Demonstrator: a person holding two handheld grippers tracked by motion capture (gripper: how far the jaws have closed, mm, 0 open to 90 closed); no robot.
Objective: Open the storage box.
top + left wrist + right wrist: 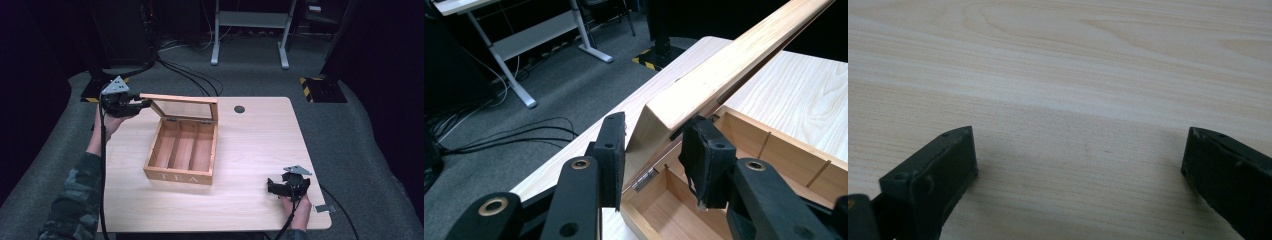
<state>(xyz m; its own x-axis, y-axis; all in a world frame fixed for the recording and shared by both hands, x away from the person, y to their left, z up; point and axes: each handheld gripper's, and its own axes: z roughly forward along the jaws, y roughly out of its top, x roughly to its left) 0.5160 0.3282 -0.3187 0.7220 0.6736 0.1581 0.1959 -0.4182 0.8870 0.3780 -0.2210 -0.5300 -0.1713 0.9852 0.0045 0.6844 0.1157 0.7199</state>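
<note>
Wooden tea box (181, 150) sits mid-desk (260, 150), lid (180, 105) raised, hinged at far side, three bare compartments showing. Left tongs (142, 104) at the lid's left corner, pads (610, 155) either side of the lid (704, 85) edge, pinching it; whether both pads touch, cannot tell. Right tongs (272, 189) low over the desk (1058, 75) near its front right, well apart from the box, spread wide, holding nothing.

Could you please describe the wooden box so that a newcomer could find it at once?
Start at the pale wooden table. Left of its middle stands the tea box, with three empty compartments and "TEA" on its front. Its glass-paned lid stands raised, one corner between the left gripper fingers.
</note>
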